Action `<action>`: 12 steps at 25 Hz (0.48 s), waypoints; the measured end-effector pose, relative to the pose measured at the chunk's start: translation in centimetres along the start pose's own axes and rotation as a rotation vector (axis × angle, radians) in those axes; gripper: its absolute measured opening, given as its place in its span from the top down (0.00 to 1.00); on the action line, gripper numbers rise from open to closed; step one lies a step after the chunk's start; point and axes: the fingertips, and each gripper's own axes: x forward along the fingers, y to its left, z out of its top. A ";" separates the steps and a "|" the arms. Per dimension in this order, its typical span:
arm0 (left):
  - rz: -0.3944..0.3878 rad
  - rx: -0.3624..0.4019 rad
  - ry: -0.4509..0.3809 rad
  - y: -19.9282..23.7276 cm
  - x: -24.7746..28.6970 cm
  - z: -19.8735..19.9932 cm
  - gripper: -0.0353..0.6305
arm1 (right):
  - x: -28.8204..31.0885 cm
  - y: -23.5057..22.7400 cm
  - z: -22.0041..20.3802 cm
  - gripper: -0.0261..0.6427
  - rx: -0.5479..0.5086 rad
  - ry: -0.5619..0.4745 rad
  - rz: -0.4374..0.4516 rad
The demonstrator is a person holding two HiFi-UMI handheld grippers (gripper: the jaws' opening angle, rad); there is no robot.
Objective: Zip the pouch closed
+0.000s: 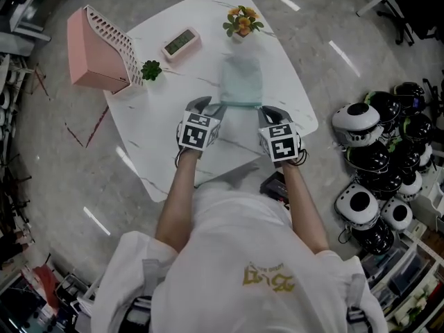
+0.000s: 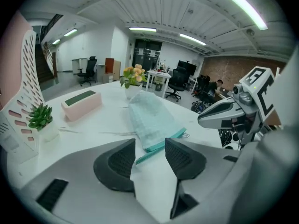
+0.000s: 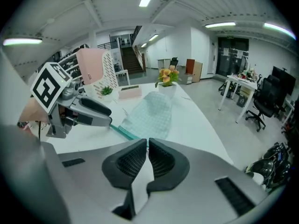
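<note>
A light teal checked pouch [image 1: 241, 82] lies flat on the white table [image 1: 156, 151], its darker zipper edge [image 2: 161, 147] turned toward me. My left gripper [image 1: 208, 105] hovers at that edge's left end with its jaws wide open and nothing between them; in its own view the pouch [image 2: 152, 118] lies just beyond the left gripper [image 2: 150, 147]. My right gripper [image 1: 269, 111] hovers at the right end, and in its own view the right gripper [image 3: 147, 146] has its pads only a slit apart and empty. The pouch [image 3: 152, 113] lies ahead of it.
A pink perforated holder [image 1: 100, 50] and a small green plant [image 1: 150, 69] stand at the table's far left. A pink clock [image 1: 181, 42] and a flower pot [image 1: 241, 23] sit behind the pouch. Several black-and-white helmets [image 1: 378, 151] lie on the floor to the right.
</note>
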 end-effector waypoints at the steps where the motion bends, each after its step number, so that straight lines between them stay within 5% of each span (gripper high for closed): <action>1: -0.012 -0.010 -0.017 -0.5 -0.5 0.4 0.61 | -0.6 -0.1 0.6 0.92 0.014 -0.027 -0.012; 12: -0.063 -0.056 -0.257 -4.5 -7.3 5.0 0.77 | -7.2 1.0 4.9 0.94 0.167 -0.303 -0.020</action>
